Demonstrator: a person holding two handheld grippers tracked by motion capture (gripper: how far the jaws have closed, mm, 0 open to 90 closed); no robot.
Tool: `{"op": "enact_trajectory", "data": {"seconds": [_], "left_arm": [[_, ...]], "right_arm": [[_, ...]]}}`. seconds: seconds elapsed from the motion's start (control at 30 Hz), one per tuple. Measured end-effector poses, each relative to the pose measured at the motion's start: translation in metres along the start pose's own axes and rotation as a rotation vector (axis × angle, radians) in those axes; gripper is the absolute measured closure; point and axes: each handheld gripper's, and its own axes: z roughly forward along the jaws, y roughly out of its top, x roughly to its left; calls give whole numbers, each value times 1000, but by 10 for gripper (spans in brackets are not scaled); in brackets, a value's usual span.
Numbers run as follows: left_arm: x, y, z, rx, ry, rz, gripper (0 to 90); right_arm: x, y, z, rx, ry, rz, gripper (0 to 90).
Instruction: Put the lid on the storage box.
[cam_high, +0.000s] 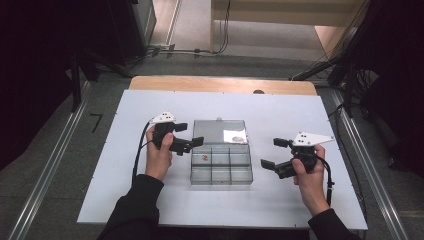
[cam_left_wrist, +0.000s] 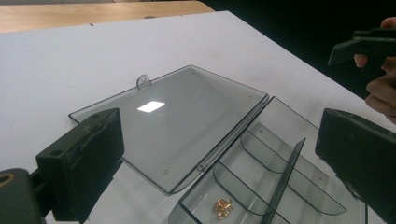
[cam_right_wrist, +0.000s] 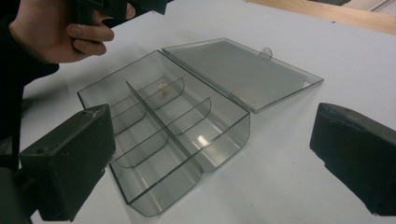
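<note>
both grippers' jaws spread beside clear smoky box (cam_high: 221, 165), lid (cam_high: 220, 131) flat open, 6 compartments.

A clear grey-tinted plastic organiser box (cam_high: 221, 167) lies open at the centre of the high view, its base split by thin dividers into small compartments. The flat hinged lid (cam_high: 220, 131) is folded right back, lying level just above the base in the frame, a small tab on its far edge. One tiny gold piece (cam_high: 204, 158) sits in the upper left compartment
</note>
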Motion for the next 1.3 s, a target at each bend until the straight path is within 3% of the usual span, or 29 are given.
{"op": "enact_trajectory", "data": {"seconds": [0.43, 0.83, 1.3], "left_arm": [[13, -4, 15, 10, -4, -57, 14], [23, -9, 27, 12, -7, -105, 15], [29, -14, 35, 19, -10, -150, 15]], "right_arm": [[-21, 24, 19, 9, -20, 31, 0], [-34, 27, 38, 18, -23, 76, 25], [-42, 36, 55, 41, -21, 88, 25]]}}
